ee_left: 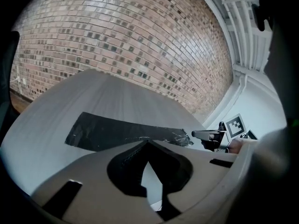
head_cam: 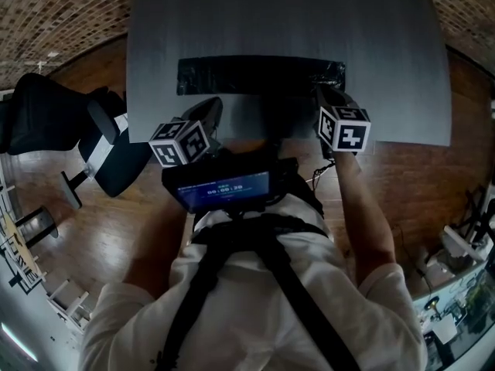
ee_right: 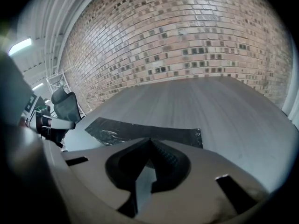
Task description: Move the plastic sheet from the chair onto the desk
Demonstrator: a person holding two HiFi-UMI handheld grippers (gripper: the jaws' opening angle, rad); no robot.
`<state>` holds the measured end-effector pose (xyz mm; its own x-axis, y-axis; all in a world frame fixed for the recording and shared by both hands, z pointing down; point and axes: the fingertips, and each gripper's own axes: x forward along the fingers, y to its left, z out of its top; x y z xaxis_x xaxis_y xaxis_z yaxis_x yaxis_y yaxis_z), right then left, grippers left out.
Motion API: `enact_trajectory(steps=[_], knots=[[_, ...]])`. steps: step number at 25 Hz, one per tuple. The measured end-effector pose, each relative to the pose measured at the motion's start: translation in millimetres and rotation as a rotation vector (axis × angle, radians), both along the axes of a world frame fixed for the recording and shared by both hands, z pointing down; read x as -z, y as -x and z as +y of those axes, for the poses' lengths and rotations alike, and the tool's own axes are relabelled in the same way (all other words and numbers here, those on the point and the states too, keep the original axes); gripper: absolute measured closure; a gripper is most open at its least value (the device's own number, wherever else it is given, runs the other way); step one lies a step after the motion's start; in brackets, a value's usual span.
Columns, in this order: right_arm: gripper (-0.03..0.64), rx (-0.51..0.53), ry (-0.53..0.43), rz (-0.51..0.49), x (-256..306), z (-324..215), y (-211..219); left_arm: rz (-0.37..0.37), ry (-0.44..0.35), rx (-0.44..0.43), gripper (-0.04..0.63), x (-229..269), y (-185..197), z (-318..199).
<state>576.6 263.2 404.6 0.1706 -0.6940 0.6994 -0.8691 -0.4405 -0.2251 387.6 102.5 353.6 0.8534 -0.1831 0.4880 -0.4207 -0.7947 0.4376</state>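
Note:
The dark plastic sheet (head_cam: 259,74) lies flat on the grey desk (head_cam: 286,22), a long strip set crosswise a little back from the front edge. My left gripper (head_cam: 210,114) hovers over the desk's front edge, just short of the sheet's left half, jaws shut and empty. My right gripper (head_cam: 323,93) sits at the sheet's right end, also shut with nothing in it. In the left gripper view the sheet (ee_left: 117,132) stretches beyond the closed gripper (ee_left: 148,141). The right gripper view shows the sheet (ee_right: 140,130) just past its own closed gripper (ee_right: 149,140).
A black office chair (head_cam: 116,149) stands on the wooden floor left of the desk, with another dark seat (head_cam: 42,110) beyond it. A brick wall (ee_left: 121,36) rises behind the desk. Cluttered shelving (head_cam: 456,284) is at the lower right.

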Motion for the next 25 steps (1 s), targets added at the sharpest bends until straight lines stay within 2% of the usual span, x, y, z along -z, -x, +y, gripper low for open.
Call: enact_trajectory(steps=[2,3,9,16,21,25], knots=[[0.608,0.007,-0.006,-0.003,3,-3,9,0.005,-0.001,-0.007,0.594,6,2,3],[0.586,0.011,-0.009,-0.005,4,-6,14,0.007,-0.001,-0.010,0.594,8,4,3],[0.584,0.023,-0.022,0.005,21,-14,36,0.029,0.009,-0.032,0.594,16,15,1],[0.584,0.002,-0.046,0.038,52,-34,90,0.059,0.017,-0.094,0.594,30,57,-3],[0.584,-0.004,-0.080,0.063,75,-33,110,0.072,0.002,-0.146,0.594,44,67,7],[0.584,-0.004,-0.089,0.069,82,-29,132,0.114,0.019,-0.157,0.594,57,86,13]])
